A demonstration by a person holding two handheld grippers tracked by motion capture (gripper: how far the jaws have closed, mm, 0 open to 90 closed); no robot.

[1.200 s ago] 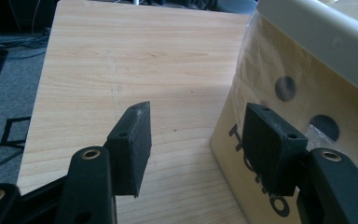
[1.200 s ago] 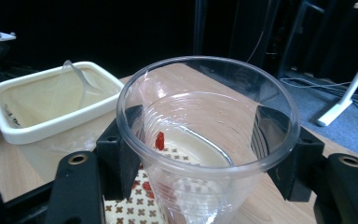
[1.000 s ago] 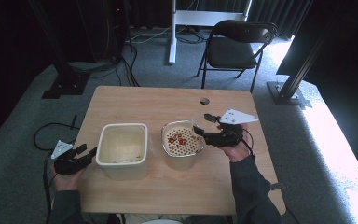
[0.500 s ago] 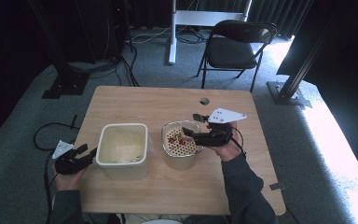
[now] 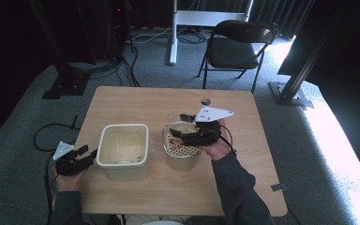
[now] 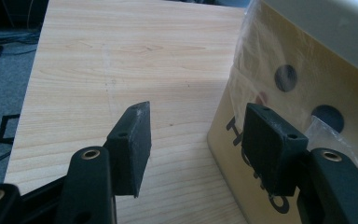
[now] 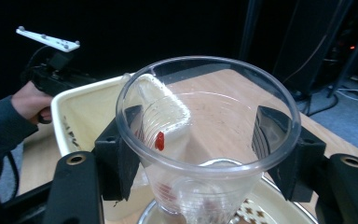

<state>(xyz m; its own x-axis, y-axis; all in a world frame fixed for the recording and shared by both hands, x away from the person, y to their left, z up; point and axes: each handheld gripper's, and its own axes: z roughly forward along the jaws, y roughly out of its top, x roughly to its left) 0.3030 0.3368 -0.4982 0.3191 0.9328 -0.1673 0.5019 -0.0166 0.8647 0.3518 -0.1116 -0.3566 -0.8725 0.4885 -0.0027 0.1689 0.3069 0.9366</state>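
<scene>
pale wood table [image 5: 136, 105] on grey carpet [image 5: 23, 117]; right tongs [image 7: 198, 154] pinching clear cup [image 7: 205, 135], left tongs [image 6: 196, 140] spread.

cup [image 7: 205, 154] base cut off, bin [image 6: 307, 93] lettering half-hidden

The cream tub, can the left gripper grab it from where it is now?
Probably yes. The left gripper sits right beside the cream tub with its jaws open, and one jaw is already against the tub's side wall. Nothing lies between them on the table. It would likely need to catch the rim, though.
</scene>
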